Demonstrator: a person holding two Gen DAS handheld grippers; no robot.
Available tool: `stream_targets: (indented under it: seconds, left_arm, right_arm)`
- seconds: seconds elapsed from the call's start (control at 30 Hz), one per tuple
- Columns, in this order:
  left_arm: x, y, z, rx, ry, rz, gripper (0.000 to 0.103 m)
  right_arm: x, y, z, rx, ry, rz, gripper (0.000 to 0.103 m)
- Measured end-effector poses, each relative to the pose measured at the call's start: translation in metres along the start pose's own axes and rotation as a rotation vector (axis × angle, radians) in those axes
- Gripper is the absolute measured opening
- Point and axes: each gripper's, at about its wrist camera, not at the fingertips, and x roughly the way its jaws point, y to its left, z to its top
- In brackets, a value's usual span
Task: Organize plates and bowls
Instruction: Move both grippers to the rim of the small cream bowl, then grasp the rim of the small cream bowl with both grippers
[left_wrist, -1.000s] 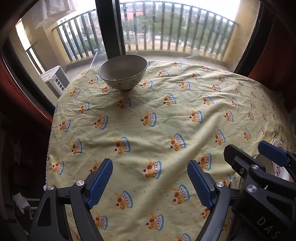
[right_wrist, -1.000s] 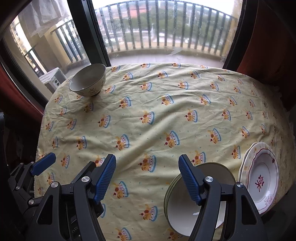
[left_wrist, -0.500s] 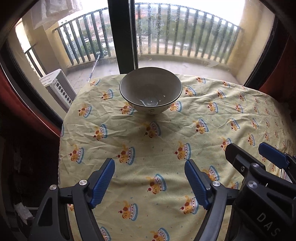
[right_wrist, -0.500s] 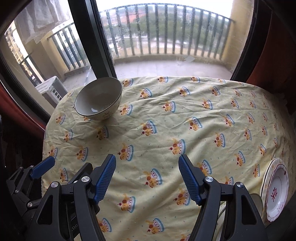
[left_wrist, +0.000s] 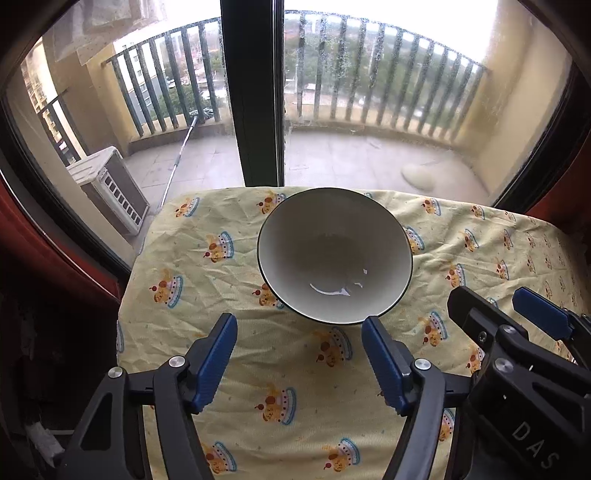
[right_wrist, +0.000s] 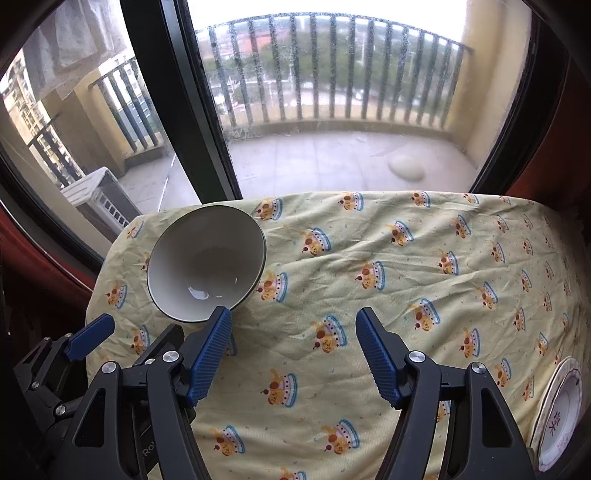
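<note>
A white bowl with a dark rim stands upright and empty at the table's far left corner; it also shows in the right wrist view. My left gripper is open and empty, just short of the bowl's near rim, its right fingertip almost at the rim. My right gripper is open and empty, to the right of the bowl, its left fingertip near the rim. A white plate with a red mark lies at the table's near right edge.
The table wears a yellow cloth with crown prints. Its far edge meets a window with a dark frame post; a balcony lies behind. The table's left edge drops off close beside the bowl.
Both grippers have moved forward and left toward the bowl, which now looks much larger. The stacked bowls at the near right have left the right wrist view.
</note>
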Motion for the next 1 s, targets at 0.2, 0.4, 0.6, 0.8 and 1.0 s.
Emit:
stream_targets:
  seconds: [0.2,0.4,0.6,0.8,1.0]
  left_arm:
    - [0.021,0.009,0.02,0.011,-0.004,0.026,0.065]
    - [0.05,0.022,0.032,-0.036,0.034,0.023,0.053]
    - [0.07,0.02,0.035,-0.012,0.057,0.036,0.045]
    - [0.076,0.017,0.033,0.003,0.064,0.042,0.034]
    - [0.08,0.012,0.031,0.042,0.055,0.019,0.021]
  right_arm:
    - [0.024,0.016,0.022,-0.021,0.009,0.0,0.067]
    - [0.049,0.026,0.033,-0.003,0.019,-0.019,0.053]
    - [0.072,0.029,0.035,0.009,0.039,-0.024,0.045]
    - [0.092,0.027,0.032,0.024,0.07,-0.008,0.034]
    - [0.106,0.029,0.031,0.019,0.084,0.006,0.016]
